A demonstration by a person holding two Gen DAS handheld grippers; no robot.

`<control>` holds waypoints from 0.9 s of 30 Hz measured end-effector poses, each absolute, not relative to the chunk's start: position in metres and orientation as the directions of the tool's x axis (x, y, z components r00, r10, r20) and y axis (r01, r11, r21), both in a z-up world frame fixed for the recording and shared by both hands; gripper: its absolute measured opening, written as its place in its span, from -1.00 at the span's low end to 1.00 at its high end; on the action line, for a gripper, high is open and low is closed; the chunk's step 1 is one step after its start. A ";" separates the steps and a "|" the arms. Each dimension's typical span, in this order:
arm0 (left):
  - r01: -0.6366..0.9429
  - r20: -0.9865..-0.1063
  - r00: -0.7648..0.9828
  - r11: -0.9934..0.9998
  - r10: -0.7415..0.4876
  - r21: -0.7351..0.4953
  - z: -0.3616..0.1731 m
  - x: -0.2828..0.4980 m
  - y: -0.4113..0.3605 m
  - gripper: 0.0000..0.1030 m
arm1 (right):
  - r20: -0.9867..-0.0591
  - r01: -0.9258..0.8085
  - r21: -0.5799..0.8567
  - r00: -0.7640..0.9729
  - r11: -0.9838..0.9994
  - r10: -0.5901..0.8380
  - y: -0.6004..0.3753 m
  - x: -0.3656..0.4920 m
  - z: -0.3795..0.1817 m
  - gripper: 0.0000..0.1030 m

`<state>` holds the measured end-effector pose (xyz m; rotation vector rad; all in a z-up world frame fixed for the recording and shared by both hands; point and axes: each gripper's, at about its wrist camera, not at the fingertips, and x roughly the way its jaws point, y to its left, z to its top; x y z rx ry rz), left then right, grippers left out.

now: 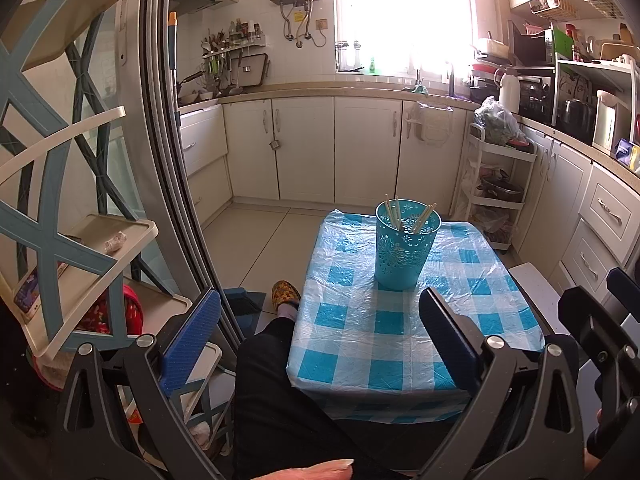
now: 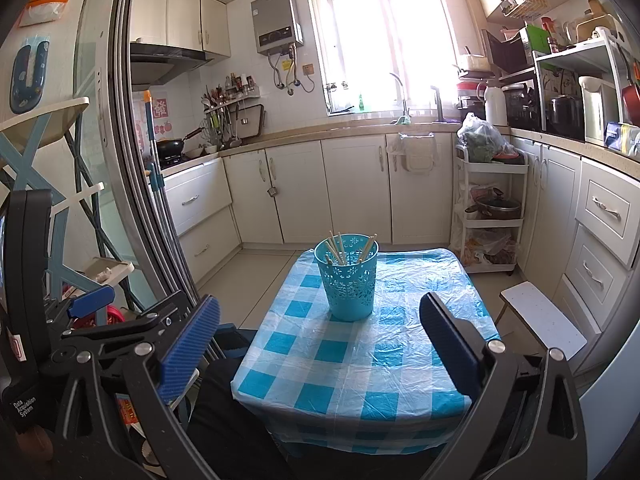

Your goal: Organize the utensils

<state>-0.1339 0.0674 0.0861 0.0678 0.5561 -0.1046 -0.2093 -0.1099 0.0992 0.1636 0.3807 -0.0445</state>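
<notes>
Small table [image 2: 360,364] in the middle of a kitchen, draped in blue-and-white checked plastic cloth, near edge against a seated person's dark-trousered lap [image 1: 288,408]. Set low and close, likely so both tools reach it without stretching. No loose utensils visible anywhere on the cloth.

On the far half of the table, slightly left of centre, a turquoise cut-out basket [image 2: 347,280], standing upright. Inside it, pale chopsticks [image 2: 338,250], leaning against the rim in two loose bunches, tips up. Leaning that way probably because the basket is much wider than the bundle, so nothing holds them straight. Judged from this, the sorting looks finished or close to it.

Left gripper [image 1: 320,344] held low over the near edge, jaws spread wide, blue ribbed pads facing each other, nothing between them. Right gripper [image 2: 320,344] likewise spread and empty, hovering over the near part of the cloth, well short of the basket. Both pulled back and open, which fits a rest pose rather than a reach.

Far right, on the floor beside the table, a small white stool [image 2: 544,316]. Far left, a slippered foot [image 1: 285,291] on the tiles.
</notes>
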 end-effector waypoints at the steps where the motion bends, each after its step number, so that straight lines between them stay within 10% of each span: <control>1: 0.118 -0.530 0.844 0.992 -0.081 0.036 0.086 -0.133 0.067 0.86 | -0.374 0.074 0.151 0.927 0.986 -0.012 -0.110 -0.209 0.099 0.86; 27: 0.117 -0.529 0.845 0.992 -0.081 0.035 0.086 -0.134 0.069 0.86 | -0.378 0.076 0.145 0.926 0.987 -0.016 -0.109 -0.209 0.098 0.86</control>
